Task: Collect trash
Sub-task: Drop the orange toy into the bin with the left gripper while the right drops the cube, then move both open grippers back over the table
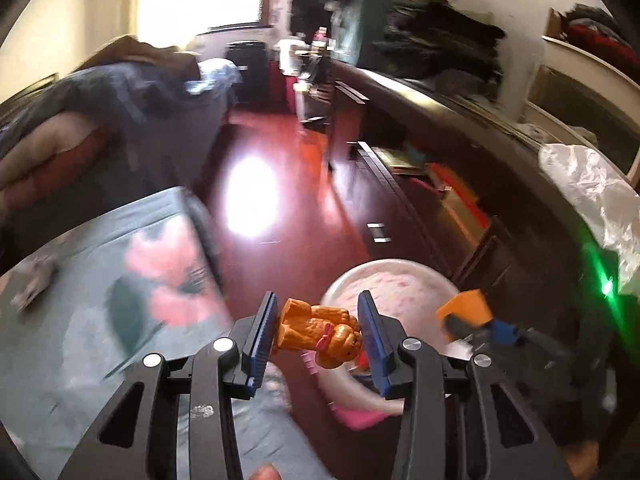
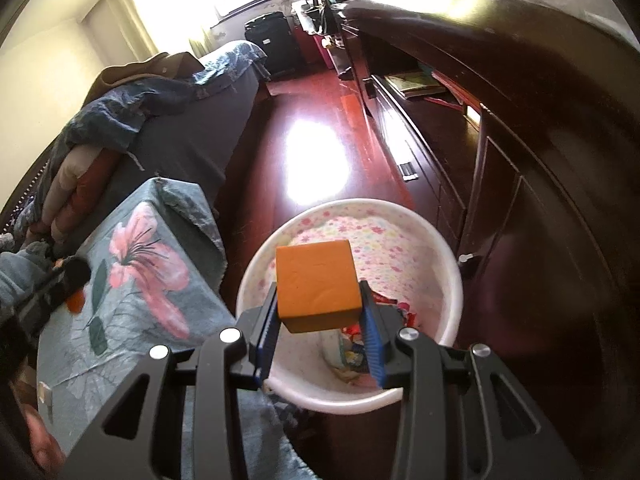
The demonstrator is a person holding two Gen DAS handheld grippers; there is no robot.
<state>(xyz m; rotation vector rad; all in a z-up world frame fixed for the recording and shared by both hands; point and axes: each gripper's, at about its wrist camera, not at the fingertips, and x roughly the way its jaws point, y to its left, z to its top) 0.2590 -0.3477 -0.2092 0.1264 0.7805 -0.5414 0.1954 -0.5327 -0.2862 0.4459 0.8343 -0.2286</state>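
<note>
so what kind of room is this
Most likely a lived-in bedroom: a bed with rumpled bedding and a floral cover, a long dark cabinet along a red wood floor, and a white trash bin below the grippers.

left gripper: angled downward; jaws part-spread, both blue pads against an orange figurine held between them.
right gripper: angled downward; jaws part-spread, clamped on an orange block.
right gripper, seen from left wrist view: at lower right, carrying the block, blurred.
left gripper, seen from right wrist view: dark shape at the left edge; jaw state unclear there.
hand: a fingertip shows at the bottom edge.
</note>
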